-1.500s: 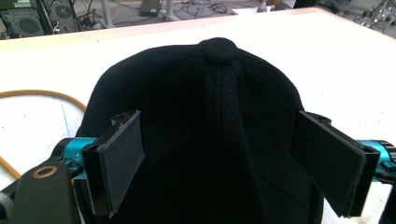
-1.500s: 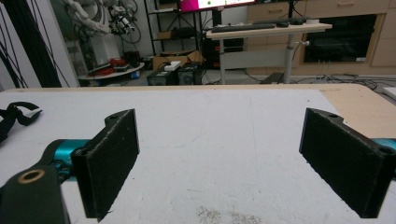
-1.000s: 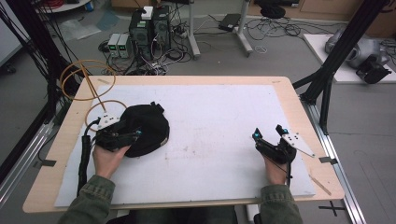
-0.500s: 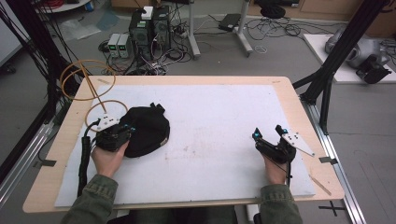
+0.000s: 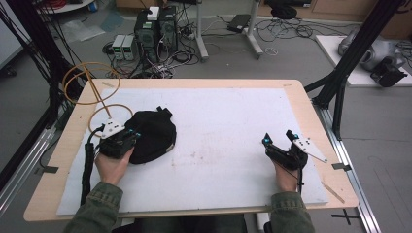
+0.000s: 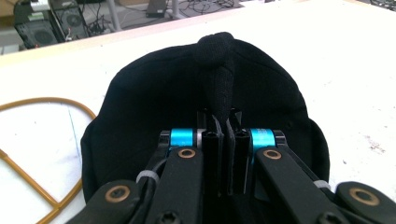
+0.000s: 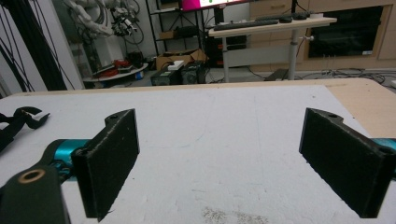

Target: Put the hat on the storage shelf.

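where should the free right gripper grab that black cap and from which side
Probably the cap's far strap end, which sticks up off the white mat, or the right rim. Come in low from the right: that side is unobstructed, while the left gripper is shut on a raised fold on the near-left. The right gripper is open, so it could close on a thin edge.

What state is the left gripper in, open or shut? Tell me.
Shut. In the left gripper view the left gripper has its jaws pressed together on a raised fold of the black cap.
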`<action>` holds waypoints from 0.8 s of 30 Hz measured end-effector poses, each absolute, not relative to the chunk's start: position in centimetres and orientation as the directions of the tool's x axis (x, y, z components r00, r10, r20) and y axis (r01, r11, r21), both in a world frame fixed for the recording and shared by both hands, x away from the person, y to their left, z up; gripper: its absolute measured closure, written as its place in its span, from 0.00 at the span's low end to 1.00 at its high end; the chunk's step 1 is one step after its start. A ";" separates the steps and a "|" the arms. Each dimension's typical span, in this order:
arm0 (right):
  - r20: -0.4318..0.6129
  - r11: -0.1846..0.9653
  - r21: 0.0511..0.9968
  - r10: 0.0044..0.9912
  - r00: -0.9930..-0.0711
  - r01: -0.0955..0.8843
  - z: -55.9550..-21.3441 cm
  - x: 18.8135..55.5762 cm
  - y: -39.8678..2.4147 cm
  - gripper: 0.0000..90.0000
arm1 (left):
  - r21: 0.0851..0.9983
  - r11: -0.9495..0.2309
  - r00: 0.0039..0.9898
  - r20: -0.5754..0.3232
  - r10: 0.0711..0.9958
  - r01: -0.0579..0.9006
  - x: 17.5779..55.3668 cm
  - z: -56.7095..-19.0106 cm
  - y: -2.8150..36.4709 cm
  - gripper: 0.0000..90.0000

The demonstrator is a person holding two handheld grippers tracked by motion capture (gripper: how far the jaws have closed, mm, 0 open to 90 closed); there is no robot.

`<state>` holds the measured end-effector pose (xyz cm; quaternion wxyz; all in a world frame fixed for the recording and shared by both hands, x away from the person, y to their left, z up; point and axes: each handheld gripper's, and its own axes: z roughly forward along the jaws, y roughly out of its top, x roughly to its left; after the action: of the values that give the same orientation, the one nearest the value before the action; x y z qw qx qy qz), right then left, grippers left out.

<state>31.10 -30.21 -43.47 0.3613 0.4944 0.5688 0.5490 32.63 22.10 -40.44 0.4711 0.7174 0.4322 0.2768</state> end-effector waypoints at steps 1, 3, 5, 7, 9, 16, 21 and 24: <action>0.132 -0.091 0.982 0.959 -0.251 0.166 -43.5 31.1 -30.2 0.13 | 0.918 -0.185 0.472 -0.002 0.882 0.350 32.5 -40.4 22.1 0.97; 0.132 -0.091 0.981 0.959 -0.250 0.169 -43.5 31.1 -30.1 0.13 | 0.925 -0.185 0.471 0.007 0.882 0.333 32.3 -40.2 22.1 0.97; 0.129 -0.088 0.982 0.959 -0.253 0.170 -43.5 31.1 -30.1 0.13 | 0.932 -0.176 0.471 0.006 0.882 0.317 32.2 -40.0 22.2 0.97; 0.127 -0.086 0.982 0.959 -0.252 0.169 -43.5 31.1 -30.1 0.13 | 0.937 -0.177 0.472 0.015 0.881 0.301 32.0 -39.8 22.3 0.97; 0.130 -0.088 0.981 0.959 -0.252 0.172 -43.5 31.1 -30.0 0.13 | 0.941 -0.180 0.475 0.025 0.880 0.285 31.8 -39.5 22.2 0.97; 0.113 -0.070 0.983 0.960 -0.257 0.170 -43.6 31.2 -29.9 0.13 | 0.957 -0.179 0.503 0.043 0.863 0.227 31.2 -37.9 21.6 0.97; 0.119 -0.077 0.983 0.960 -0.253 0.169 -43.5 31.1 -29.9 0.13 | 0.972 -0.182 0.503 0.084 0.860 0.149 30.6 -36.1 21.2 0.97; 0.113 -0.073 0.984 0.961 -0.252 0.164 -43.5 31.1 -30.0 0.12 | 0.977 -0.191 0.491 0.119 0.863 0.099 30.3 -35.1 20.9 0.97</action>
<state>31.14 -29.97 -43.50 0.3661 0.4898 0.5741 0.5445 30.28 20.90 -35.08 0.5295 0.6819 0.3526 0.3609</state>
